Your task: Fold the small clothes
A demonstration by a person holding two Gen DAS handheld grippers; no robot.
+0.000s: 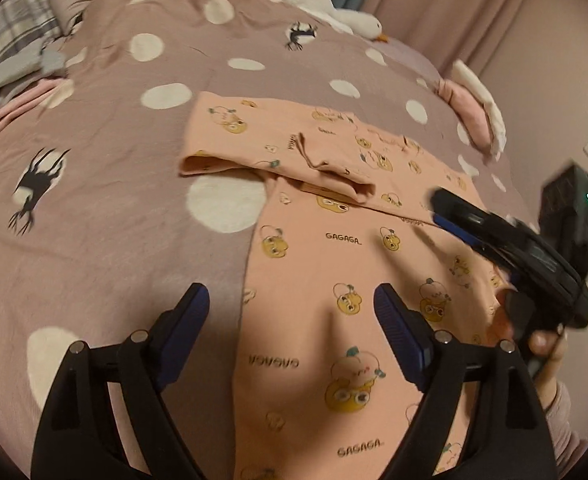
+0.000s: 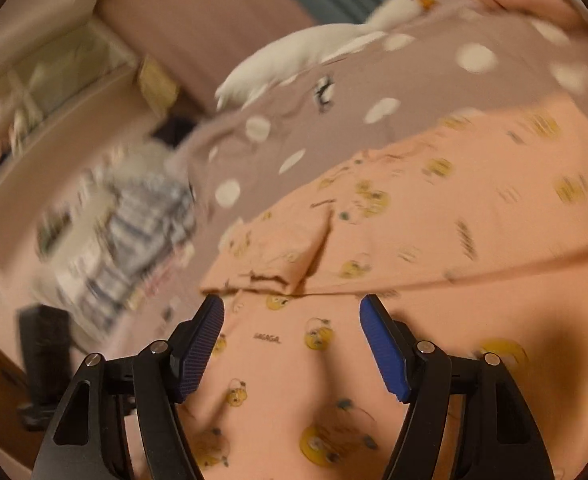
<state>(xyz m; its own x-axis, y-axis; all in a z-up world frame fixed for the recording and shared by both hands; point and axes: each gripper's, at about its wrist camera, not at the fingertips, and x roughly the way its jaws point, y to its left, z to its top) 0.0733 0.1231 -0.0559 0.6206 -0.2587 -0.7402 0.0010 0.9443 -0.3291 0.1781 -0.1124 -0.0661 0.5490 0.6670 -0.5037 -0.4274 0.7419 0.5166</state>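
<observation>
Mauve dotted bedcover (image 1: 105, 208) spreads under a peach shirt (image 1: 334, 248) lying flat, 1 sleeve (image 1: 277, 160) folded across its chest. Left gripper (image 1: 291, 312) hovers over the shirt's left edge, jaws released, nothing between them. Right gripper (image 2: 291, 338) hangs above the shirt, jaws apart, empty. White goose toy (image 1: 358, 22) lies beyond; no containers show.

Peach printed cotton-like garment (image 1: 374, 248): soft matt cloth, lightly creased | mauve polka-dot bedcover (image 1: 113, 184): matt woven cloth, fine wrinkles | left gripper (image 1: 291, 300): matt black plastic arms, ribbed blue pads, bright metal pins | white plush goose toy (image 1: 358, 20): fuzzy cloth
</observation>
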